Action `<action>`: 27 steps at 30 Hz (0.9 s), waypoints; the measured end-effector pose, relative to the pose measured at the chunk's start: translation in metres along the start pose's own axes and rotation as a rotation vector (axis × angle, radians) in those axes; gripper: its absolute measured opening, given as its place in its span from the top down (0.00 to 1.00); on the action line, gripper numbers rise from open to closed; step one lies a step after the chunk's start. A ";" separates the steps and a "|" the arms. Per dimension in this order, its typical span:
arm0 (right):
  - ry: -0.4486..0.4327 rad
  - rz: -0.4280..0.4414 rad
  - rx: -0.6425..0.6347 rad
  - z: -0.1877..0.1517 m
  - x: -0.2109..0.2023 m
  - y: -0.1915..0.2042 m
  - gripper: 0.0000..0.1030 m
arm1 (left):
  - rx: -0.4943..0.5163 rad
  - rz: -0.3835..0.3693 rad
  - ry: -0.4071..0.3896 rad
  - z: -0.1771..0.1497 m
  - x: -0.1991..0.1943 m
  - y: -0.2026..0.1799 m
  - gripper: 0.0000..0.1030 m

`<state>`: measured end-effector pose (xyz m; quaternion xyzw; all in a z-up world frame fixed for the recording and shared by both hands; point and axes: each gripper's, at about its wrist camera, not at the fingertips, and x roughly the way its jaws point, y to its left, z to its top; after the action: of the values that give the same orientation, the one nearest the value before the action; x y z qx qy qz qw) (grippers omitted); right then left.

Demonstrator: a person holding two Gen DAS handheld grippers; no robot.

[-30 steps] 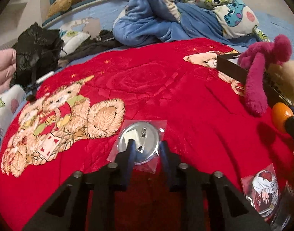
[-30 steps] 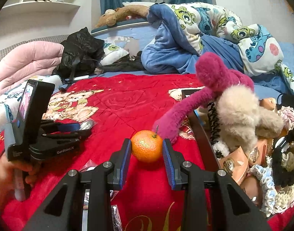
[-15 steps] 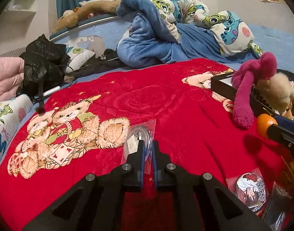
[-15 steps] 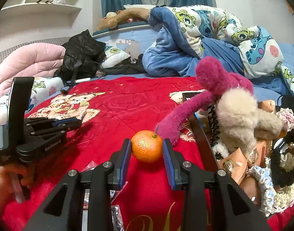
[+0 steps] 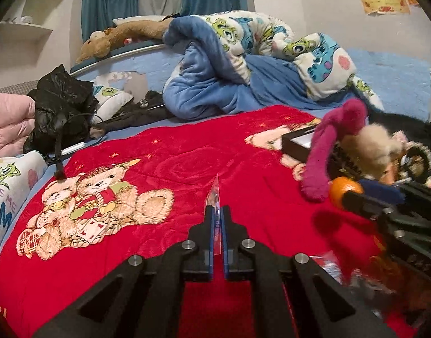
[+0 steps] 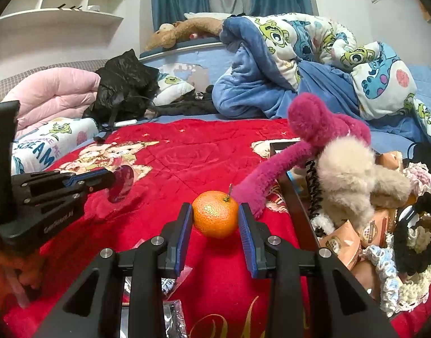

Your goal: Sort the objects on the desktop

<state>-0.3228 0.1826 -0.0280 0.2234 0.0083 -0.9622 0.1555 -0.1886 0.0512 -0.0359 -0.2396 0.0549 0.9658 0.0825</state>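
My left gripper (image 5: 216,214) is shut on a round badge in a clear plastic sleeve (image 5: 215,197), held edge-on above the red blanket (image 5: 187,152). The right wrist view shows this gripper (image 6: 108,180) at the left with the badge (image 6: 122,186) hanging off the blanket. My right gripper (image 6: 215,214) is shut on an orange mandarin (image 6: 215,214) and holds it above the blanket. The mandarin (image 5: 343,191) also shows at the right of the left wrist view.
A dark box (image 6: 297,205) at the right holds a pink and cream plush toy (image 6: 342,163), snack packets (image 6: 339,242) and crochet items (image 6: 412,233). More sleeved items (image 6: 170,281) lie under my right gripper. Bedding (image 6: 300,64) and a black bag (image 6: 125,81) lie behind.
My left gripper closed on the sleeved badge and lifted it off the blanket, turning it edge-on. The right gripper keeps the mandarin in the same place.
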 end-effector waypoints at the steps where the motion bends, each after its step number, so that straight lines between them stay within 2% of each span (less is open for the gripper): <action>1: -0.005 0.003 0.003 0.000 -0.001 0.000 0.69 | -0.008 -0.009 -0.006 0.002 -0.004 -0.002 0.96; 7: -0.034 0.042 0.050 0.006 -0.016 -0.009 0.69 | -0.022 -0.083 -0.040 0.016 -0.036 -0.027 0.96; 13: -0.053 0.060 0.111 0.003 -0.044 -0.030 0.69 | -0.011 -0.160 -0.043 0.026 -0.047 -0.070 0.96; 19: -0.081 0.021 0.119 0.003 -0.078 -0.056 0.69 | 0.023 -0.261 -0.046 0.032 -0.049 -0.125 0.96; 23: -0.096 -0.057 0.105 0.003 -0.105 -0.084 0.69 | 0.021 -0.339 -0.044 0.036 -0.047 -0.159 0.96; 27: -0.108 -0.097 0.144 -0.002 -0.128 -0.119 0.69 | 0.022 -0.394 -0.041 0.038 -0.042 -0.189 0.96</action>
<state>-0.2492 0.3338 0.0188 0.1811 -0.0583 -0.9773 0.0928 -0.1344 0.2362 0.0047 -0.2253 0.0160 0.9350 0.2736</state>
